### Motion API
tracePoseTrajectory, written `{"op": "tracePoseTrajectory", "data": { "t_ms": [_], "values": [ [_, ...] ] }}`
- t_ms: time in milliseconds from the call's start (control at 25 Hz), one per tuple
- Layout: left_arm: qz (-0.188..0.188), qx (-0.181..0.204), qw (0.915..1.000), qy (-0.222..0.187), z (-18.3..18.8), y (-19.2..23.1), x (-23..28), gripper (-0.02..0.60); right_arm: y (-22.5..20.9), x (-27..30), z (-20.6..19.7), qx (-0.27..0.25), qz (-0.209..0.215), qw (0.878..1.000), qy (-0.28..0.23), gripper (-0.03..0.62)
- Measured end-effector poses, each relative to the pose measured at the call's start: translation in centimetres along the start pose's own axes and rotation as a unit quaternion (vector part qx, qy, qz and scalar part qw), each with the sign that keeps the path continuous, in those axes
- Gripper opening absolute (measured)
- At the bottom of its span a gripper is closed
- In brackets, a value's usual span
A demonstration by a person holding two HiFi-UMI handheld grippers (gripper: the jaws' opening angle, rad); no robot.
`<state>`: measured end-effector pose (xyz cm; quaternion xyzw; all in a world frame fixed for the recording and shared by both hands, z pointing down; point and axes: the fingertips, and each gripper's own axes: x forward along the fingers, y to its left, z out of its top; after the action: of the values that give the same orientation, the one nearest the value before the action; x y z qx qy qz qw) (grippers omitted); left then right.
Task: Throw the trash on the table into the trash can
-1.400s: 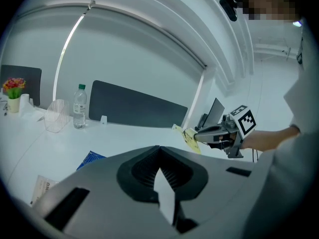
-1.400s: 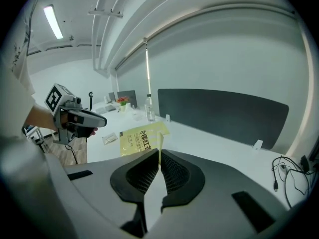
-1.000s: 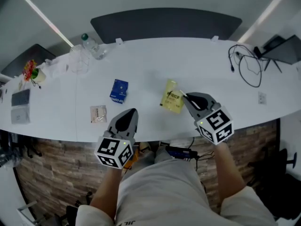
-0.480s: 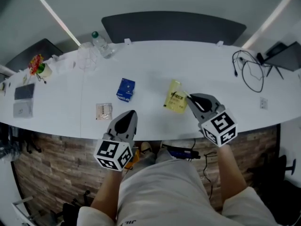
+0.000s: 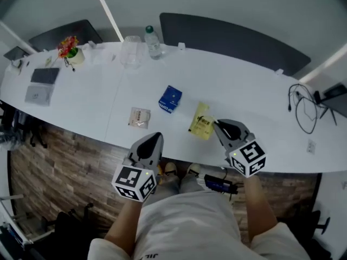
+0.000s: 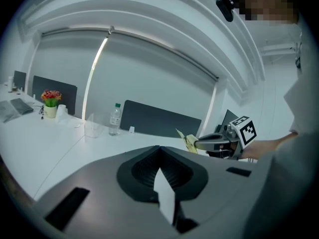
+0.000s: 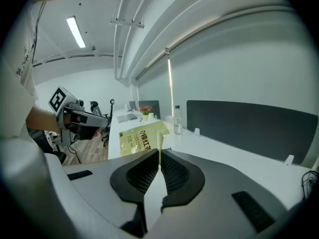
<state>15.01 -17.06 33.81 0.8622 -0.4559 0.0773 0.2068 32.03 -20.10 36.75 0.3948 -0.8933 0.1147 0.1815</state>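
Yellow packet (image 5: 201, 124) sits pinched by one edge in our right gripper (image 5: 216, 123), whose jaws are pressed tight on it, over the near side of the white table (image 5: 244, 91). Our left gripper (image 5: 156, 136) has its jaws together with nothing between them. We see a blue box (image 5: 170, 98) and a small clear packet (image 5: 139, 117) lying on the table.

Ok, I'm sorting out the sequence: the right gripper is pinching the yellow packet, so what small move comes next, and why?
Probably keep the right gripper shut and draw the yellow packet back off the table toward the trash can, which no view shows. Its jaws pinch the packet's corner, and it is held above the surface.
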Motion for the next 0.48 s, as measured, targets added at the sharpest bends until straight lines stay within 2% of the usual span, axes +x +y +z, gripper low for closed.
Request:
{"op": "tracePoseTrajectory", "data": {
  "t_ms": [240,480],
  "values": [
    [0.054,-0.014,0.9984,-0.011,-0.8,2.2,-3.7,0.002,3.8,2.3,-0.9,-0.008,0.056,0.998,0.020,0.040],
    [0.126,-0.041,0.9906,-0.032,-3.0,4.5,-7.9,0.002,7.5,5.2,-1.6,-0.037,0.118,0.991,0.039,0.041]
  ]
}}
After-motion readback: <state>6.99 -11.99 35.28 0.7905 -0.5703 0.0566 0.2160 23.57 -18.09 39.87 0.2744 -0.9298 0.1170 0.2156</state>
